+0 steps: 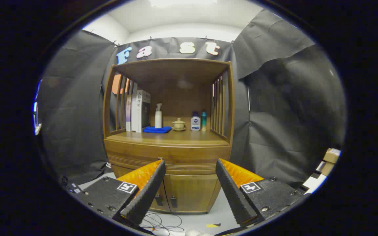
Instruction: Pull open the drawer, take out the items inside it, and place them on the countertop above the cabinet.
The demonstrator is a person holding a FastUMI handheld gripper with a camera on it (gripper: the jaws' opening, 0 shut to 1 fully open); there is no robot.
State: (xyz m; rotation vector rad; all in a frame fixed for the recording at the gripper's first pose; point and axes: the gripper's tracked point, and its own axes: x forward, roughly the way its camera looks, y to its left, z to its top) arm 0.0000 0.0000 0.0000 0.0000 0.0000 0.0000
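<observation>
Spread wide and holding nothing, the gripper [190,190] hovered well short of the wooden cabinet [189,193]. Beyond its fingers [146,193] the closed drawer [167,157] sat under the countertop [166,138]. Farther back stood books [138,111], a blue cloth [157,129], a spray bottle [158,115], a small lidded pot [178,124] and two bottles [195,122].

Bright ceiling light [182,2], sharp centre, fisheye-bent edges.

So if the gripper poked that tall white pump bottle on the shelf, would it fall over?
Probably, yes. The white pump bottle stands tall and narrow, so a high push would likely tip it. Its base sits on the blue cloth, probably soft footing. The gripper hangs open, well short of it.
</observation>
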